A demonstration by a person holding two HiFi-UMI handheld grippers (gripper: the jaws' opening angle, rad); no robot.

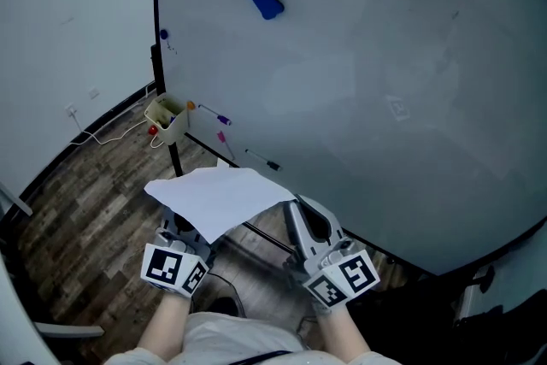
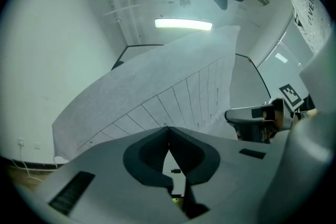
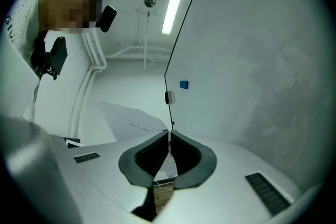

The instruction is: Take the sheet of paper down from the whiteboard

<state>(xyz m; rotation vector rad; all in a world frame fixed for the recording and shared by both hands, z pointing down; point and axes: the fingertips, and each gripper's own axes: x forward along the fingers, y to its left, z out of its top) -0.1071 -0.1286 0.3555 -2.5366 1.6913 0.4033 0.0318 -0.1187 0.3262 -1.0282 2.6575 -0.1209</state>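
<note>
The white sheet of paper (image 1: 222, 197) is off the whiteboard (image 1: 367, 81) and held roughly flat in front of it, low in the head view. My left gripper (image 1: 190, 237) is shut on its near left edge, its tips hidden under the sheet. My right gripper (image 1: 293, 205) is shut on the sheet's right corner. In the left gripper view the jaws (image 2: 168, 127) meet on the paper (image 2: 157, 92), which fans upward showing ruled lines. In the right gripper view the jaws (image 3: 169, 132) pinch the paper (image 3: 131, 120), which spreads to the left.
A blue eraser (image 1: 266, 0) sticks high on the board. Below lie a purple marker (image 1: 214, 115), a pink marker (image 1: 220, 136) and a black marker (image 1: 263, 160). A beige box (image 1: 167, 117) hangs on the board's left post. Wooden floor (image 1: 85, 209) lies to the left.
</note>
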